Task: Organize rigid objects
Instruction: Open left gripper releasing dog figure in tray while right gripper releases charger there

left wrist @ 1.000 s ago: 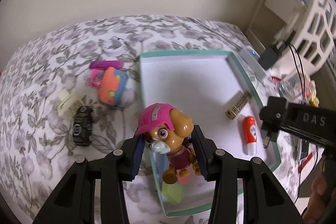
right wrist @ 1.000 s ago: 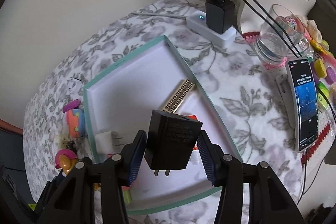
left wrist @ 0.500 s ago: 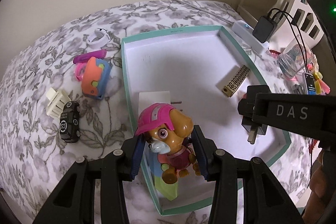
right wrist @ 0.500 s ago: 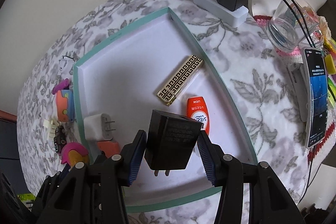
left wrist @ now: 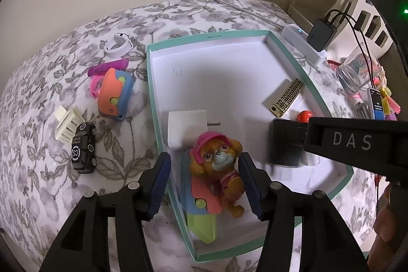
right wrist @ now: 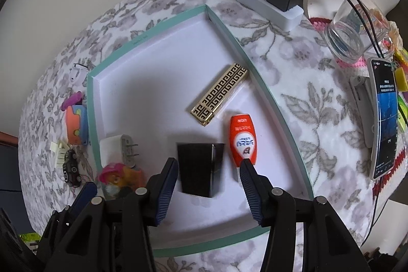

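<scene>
A brown dog toy with a pink cap (left wrist: 216, 157) lies in the teal-rimmed white tray (left wrist: 150, 83), on top of an orange, blue and green toy (left wrist: 201, 208). My left gripper (left wrist: 204, 170) straddles the dog; its jaws are opening and a gap shows beside the left pad. A black charger (right wrist: 200, 167) stands on the tray floor between the fingers of my right gripper (right wrist: 206, 170), with gaps on both sides. Also in the tray are a white plug (right wrist: 114, 147), a gold patterned case (right wrist: 219, 93) and an orange tube (right wrist: 242, 137).
On the floral cloth left of the tray lie an orange-blue toy (left wrist: 114, 93), a black toy car (left wrist: 83, 151), a cream clip (left wrist: 67, 126), a purple tube (left wrist: 108, 68) and a white ring (left wrist: 118, 45). To the right are a power strip (right wrist: 270, 4), a glass (right wrist: 352, 35) and a phone (right wrist: 385, 116).
The left gripper's jaws widened and the dog toy dropped from them into the tray. The black charger went from the right pads' grip down onto the tray floor.
</scene>
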